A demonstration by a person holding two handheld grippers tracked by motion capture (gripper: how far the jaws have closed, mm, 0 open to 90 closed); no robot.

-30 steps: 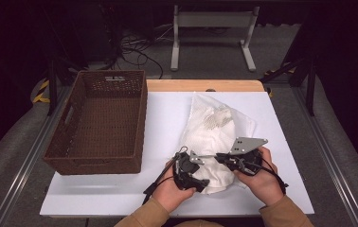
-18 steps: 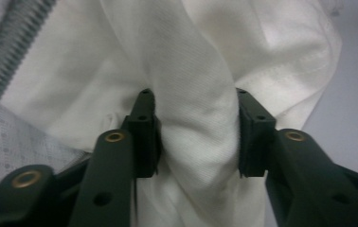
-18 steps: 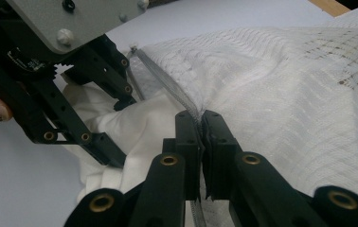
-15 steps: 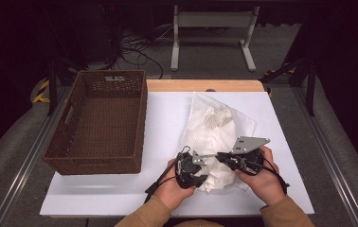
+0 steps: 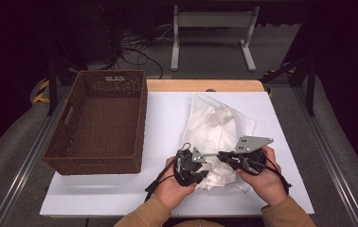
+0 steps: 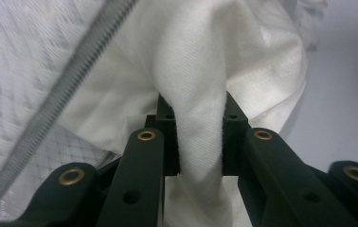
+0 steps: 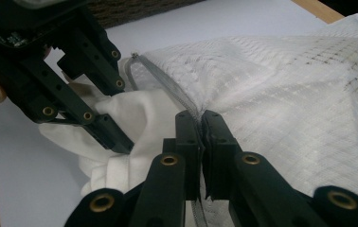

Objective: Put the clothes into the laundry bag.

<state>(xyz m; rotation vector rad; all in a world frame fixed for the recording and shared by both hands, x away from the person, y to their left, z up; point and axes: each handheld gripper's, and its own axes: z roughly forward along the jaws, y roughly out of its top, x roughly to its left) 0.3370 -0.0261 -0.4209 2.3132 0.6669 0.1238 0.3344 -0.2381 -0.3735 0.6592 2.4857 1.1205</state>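
Note:
A white mesh bag with a grey zipper lies on the white table, and a white cloth bulges from its near end. My left gripper is shut on a fold of that cloth, which is pinched between its pads. Just to its right, my right gripper is shut on the bag's zipper edge. In the right gripper view, the left gripper bites the cloth beside the mesh. The zipper runs diagonally across the left gripper view.
An empty brown wicker basket stands on the left part of the table, close to the bag. The table's wooden far edge lies behind the bag. Bare white tabletop lies at the front left.
Both hands stay at the bag's near end. The left gripper has shifted slightly up and toward the right one with the cloth.

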